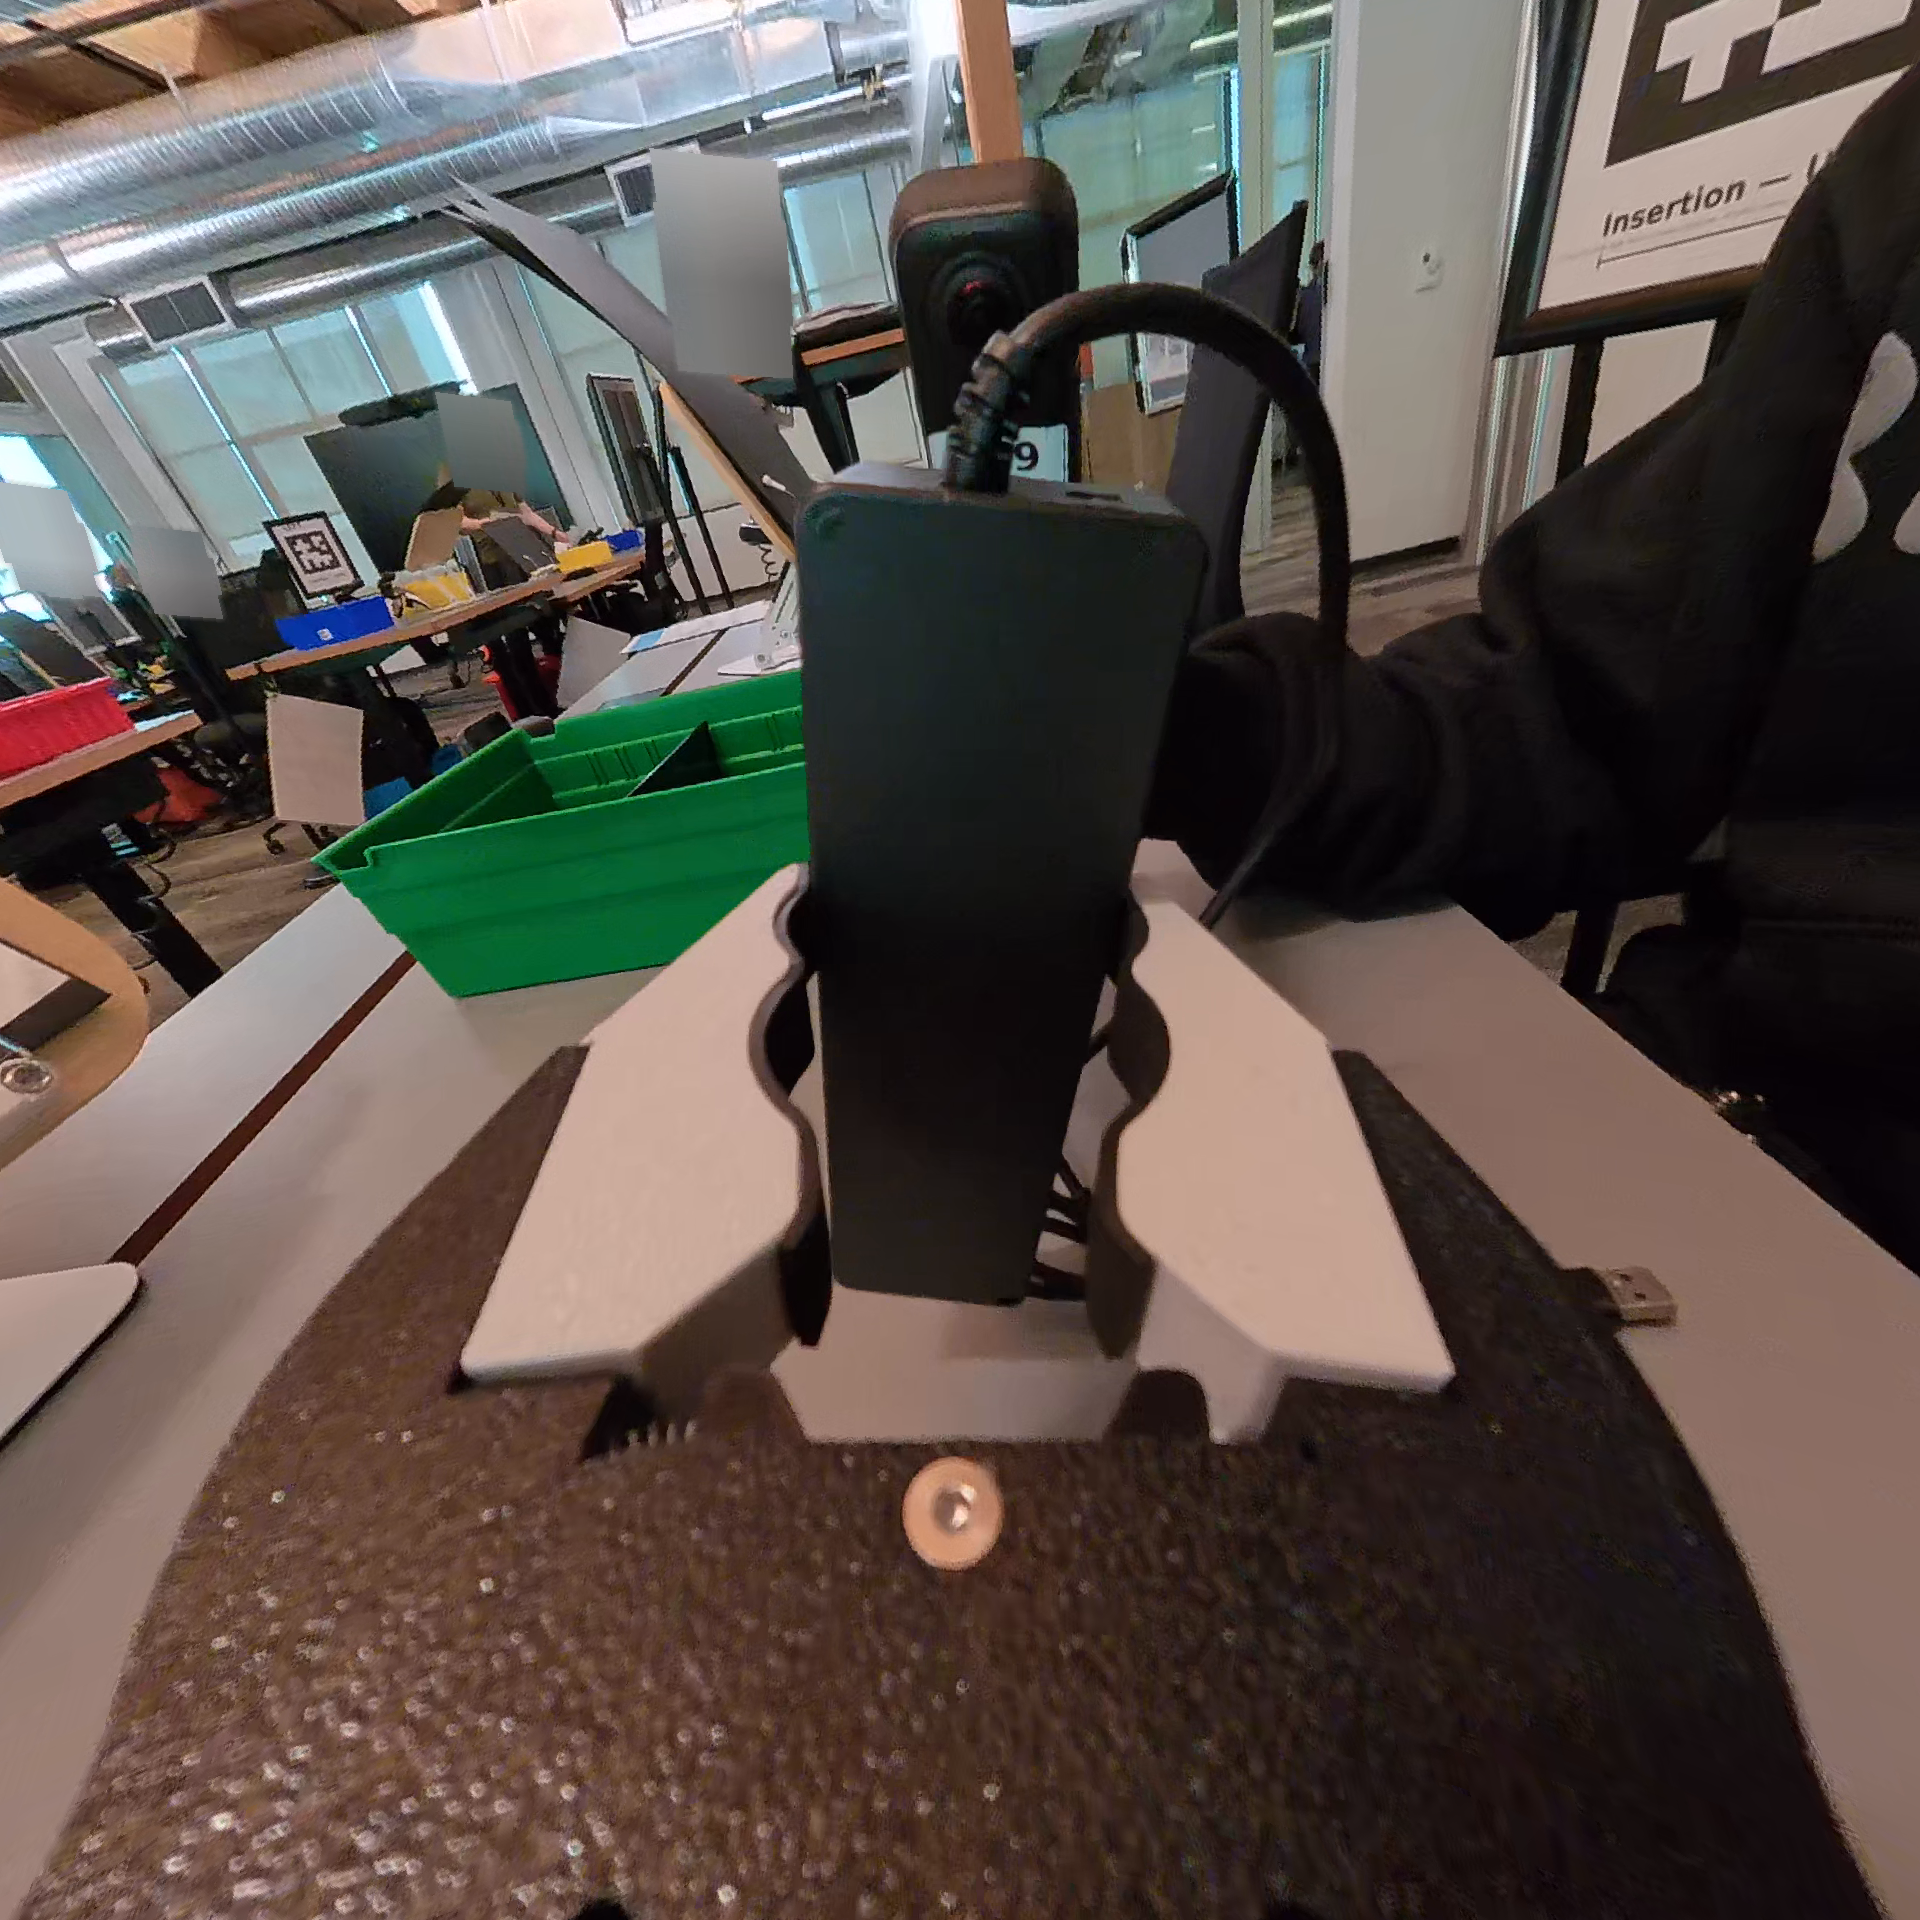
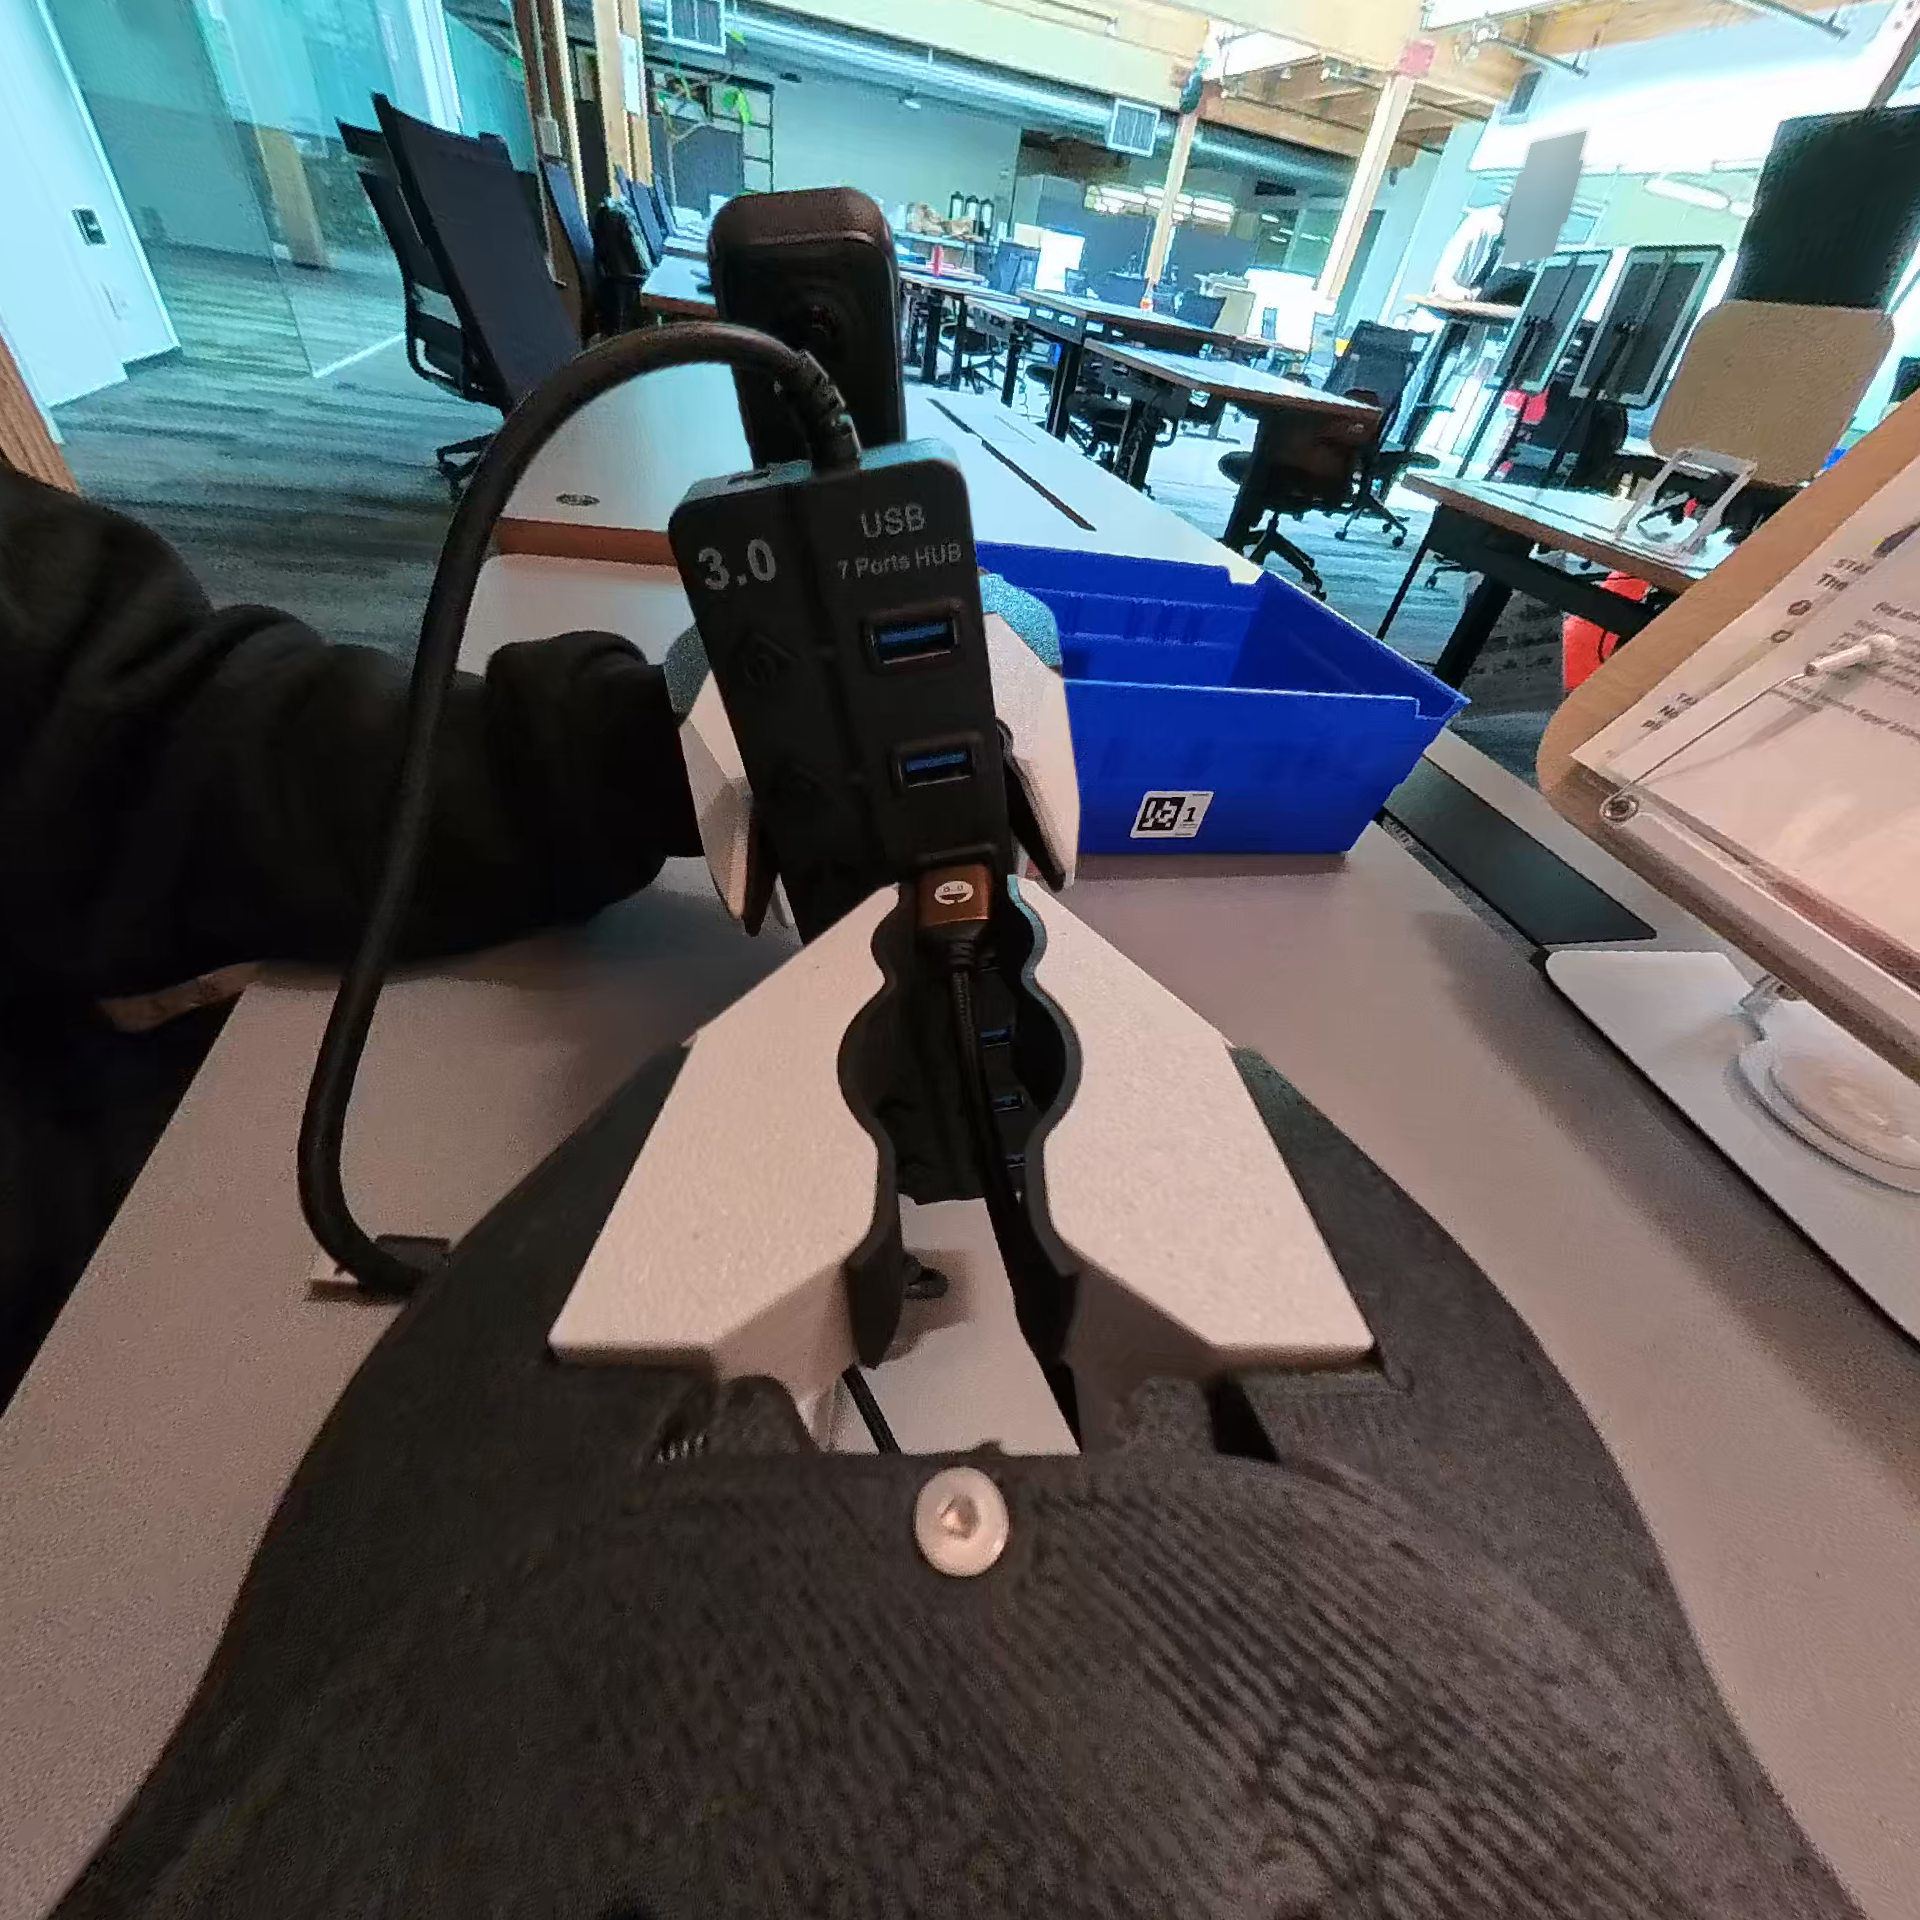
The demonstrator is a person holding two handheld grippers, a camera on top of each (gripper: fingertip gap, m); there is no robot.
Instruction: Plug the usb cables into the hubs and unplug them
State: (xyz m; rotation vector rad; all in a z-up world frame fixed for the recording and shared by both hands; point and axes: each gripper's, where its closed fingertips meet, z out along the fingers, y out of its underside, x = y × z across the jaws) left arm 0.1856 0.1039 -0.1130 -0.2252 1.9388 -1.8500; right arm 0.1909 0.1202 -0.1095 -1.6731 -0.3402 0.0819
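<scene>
Left gripper (image 1: 961,1122) clamped on black hub (image 1: 987,831), right gripper (image 2: 961,1091) pinching orange-collared USB plug (image 2: 954,902), white lettering on hub face, tagged blue bin (image 2: 1236,717)

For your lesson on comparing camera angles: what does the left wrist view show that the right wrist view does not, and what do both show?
Only the left wrist view: the hub's plain back, a green bin and a loose USB plug on the table. Only the right wrist view: the hub's port face, a copper-collared plug at a port, and a blue bin. Both: the black hub held upright by the left gripper, and its thick cable.
</scene>
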